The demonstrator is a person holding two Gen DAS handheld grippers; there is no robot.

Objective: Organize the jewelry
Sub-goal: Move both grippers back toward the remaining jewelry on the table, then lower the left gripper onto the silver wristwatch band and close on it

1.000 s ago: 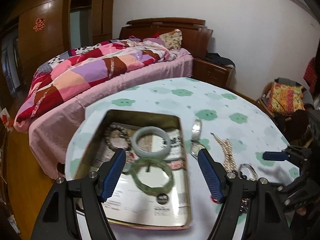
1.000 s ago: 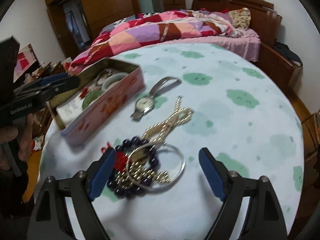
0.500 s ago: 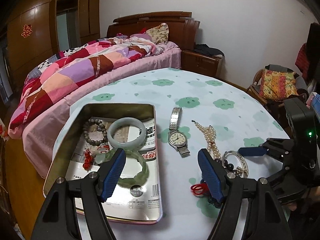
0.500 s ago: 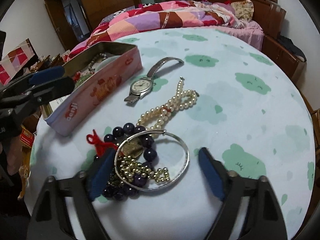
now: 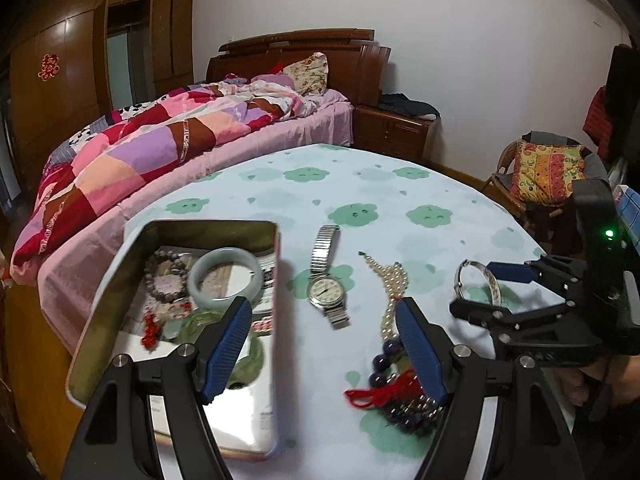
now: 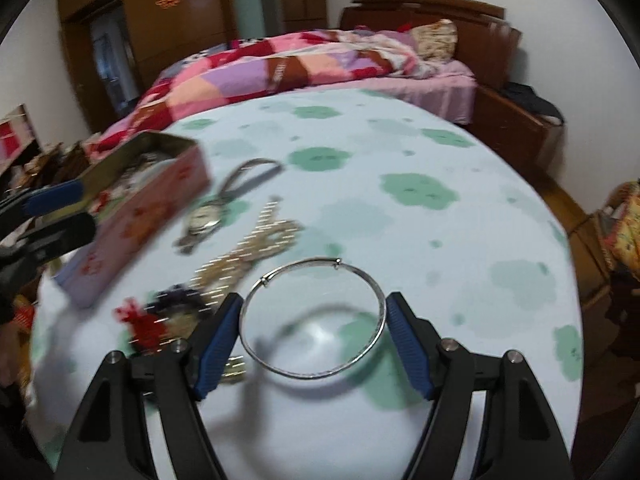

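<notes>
My right gripper (image 6: 312, 338) is shut on a thin silver bangle (image 6: 320, 374) and holds it above the table; it also shows in the left wrist view (image 5: 478, 280). My left gripper (image 5: 326, 350) is open and empty, hovering over the right edge of the open tin (image 5: 276, 264). The tin holds a pale jade bangle (image 5: 226, 276), a green bangle (image 5: 252, 354) and a brown bead bracelet (image 5: 166, 276). On the cloth lie a wristwatch (image 5: 326, 288), a pearl necklace (image 5: 390, 284) and dark purple beads with a red tassel (image 5: 390, 382).
The round table (image 5: 380, 196) has a pale cloth with green clouds. A bed (image 5: 168, 140) stands behind it. A nightstand (image 5: 394, 132) and a chair with a patterned cushion (image 5: 548, 172) stand to the right.
My right gripper has shut on the silver bangle and lifted it off the bead pile. My left gripper has shifted right, away from the middle of the tin.
</notes>
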